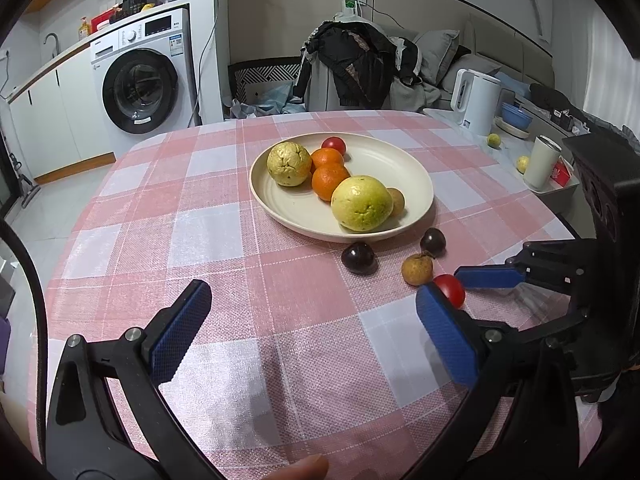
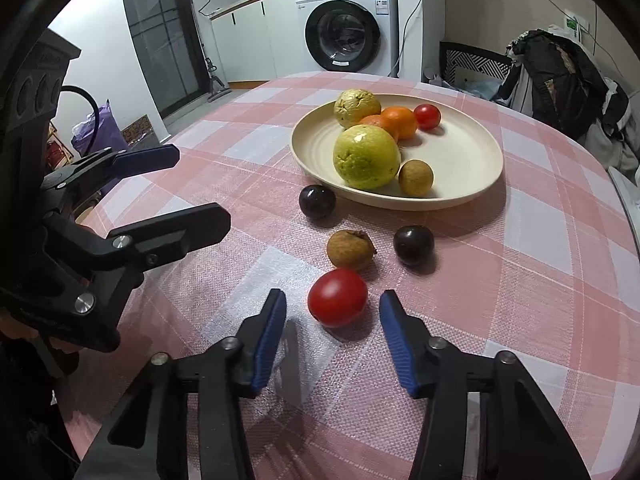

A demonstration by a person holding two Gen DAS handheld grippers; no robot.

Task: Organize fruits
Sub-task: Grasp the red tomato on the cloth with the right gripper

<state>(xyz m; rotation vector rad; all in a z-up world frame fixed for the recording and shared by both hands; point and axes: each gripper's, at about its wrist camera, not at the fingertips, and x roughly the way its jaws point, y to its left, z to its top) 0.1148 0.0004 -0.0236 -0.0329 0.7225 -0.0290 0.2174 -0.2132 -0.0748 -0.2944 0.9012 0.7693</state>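
Red cherry tomato [image 2: 337, 297] lay on the checked tablecloth [image 2: 520, 280], between the spread fingers of the right gripper [image 2: 333, 322], not touched.
Brown longan [image 2: 350, 249] just beyond; cream plate [image 2: 472, 160] of fruit further back. Left gripper [image 1: 312, 320] was wide open, empty.

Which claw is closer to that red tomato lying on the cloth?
The right claw: its open fingers flank the tomato without touching it. The left claw hovers open off to the tomato's left.
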